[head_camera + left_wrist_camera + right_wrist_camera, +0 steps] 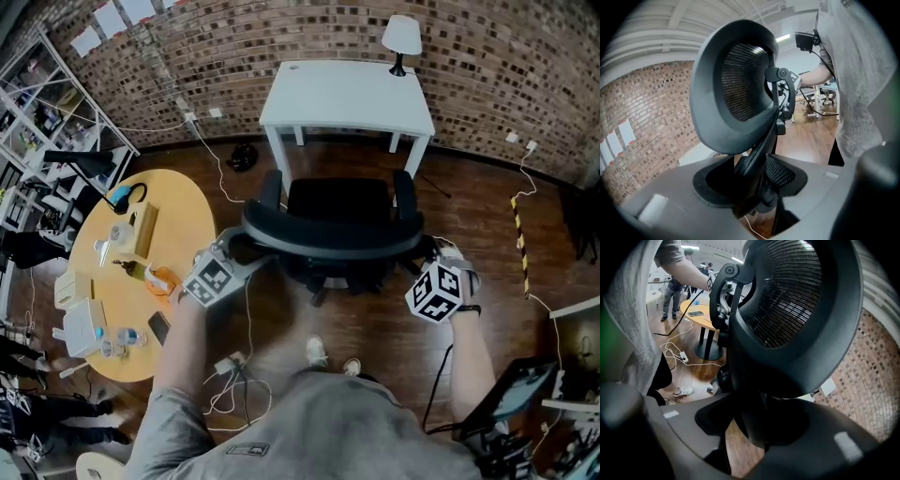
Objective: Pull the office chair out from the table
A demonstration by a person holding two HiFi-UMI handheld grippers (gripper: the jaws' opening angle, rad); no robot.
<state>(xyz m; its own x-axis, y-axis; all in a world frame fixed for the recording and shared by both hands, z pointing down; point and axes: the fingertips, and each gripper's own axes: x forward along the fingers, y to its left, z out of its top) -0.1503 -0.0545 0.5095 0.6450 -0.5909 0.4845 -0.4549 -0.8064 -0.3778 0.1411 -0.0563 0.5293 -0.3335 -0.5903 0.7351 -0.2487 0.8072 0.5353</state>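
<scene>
The black office chair [337, 202] stands a little in front of the white table [347, 94], its seat clear of the tabletop edge. Its curved backrest [333, 234] faces me. My left gripper [246, 255] is at the backrest's left end, and the left gripper view shows the frame edge [736, 84] pinched between the two grey jaws [750, 187]. My right gripper [424, 251] is at the right end, shut on the mesh-backed frame [797, 310] that fills the gap between its jaws [754, 427].
A round yellow table [178, 202] with small items stands close on the left. White cables and a power strip [230, 366] lie on the wood floor by my feet [328, 356]. A lamp [401, 37] sits on the white table. A brick wall runs behind.
</scene>
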